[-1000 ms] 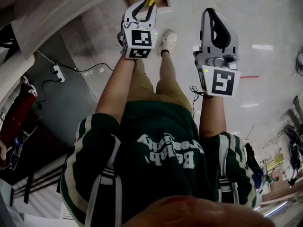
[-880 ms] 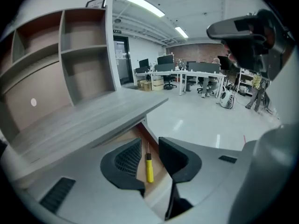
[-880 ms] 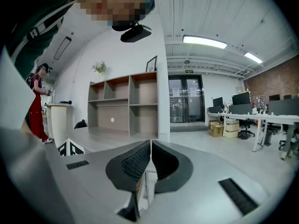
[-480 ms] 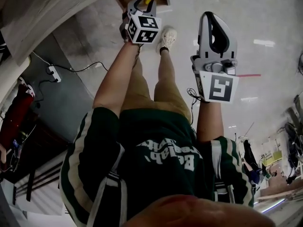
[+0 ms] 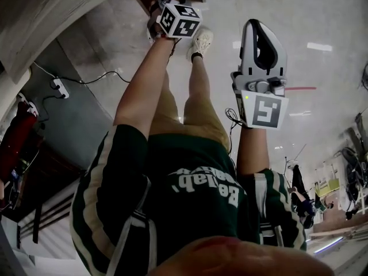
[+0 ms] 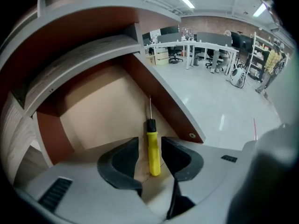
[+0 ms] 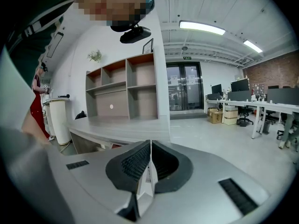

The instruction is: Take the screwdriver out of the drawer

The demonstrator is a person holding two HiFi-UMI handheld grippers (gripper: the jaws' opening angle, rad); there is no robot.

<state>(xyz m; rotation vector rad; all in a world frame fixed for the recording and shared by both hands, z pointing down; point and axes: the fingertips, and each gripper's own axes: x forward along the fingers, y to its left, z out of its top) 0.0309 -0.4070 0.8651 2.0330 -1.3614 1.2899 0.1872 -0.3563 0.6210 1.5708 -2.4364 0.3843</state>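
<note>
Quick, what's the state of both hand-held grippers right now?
Left hand-held gripper: open, jaws have just been opening; yellow screwdriver lies between them, ungripped.
Right hand-held gripper: shut, empty.

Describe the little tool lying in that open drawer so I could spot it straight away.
Look at the open wooden drawer with reddish-brown walls and a pale tan bottom. On that bottom, close to one side wall, lies the small screwdriver. Its bright yellow plastic handle, black collar and thin metal shaft stand out, and nothing else shows in the drawer.
</note>
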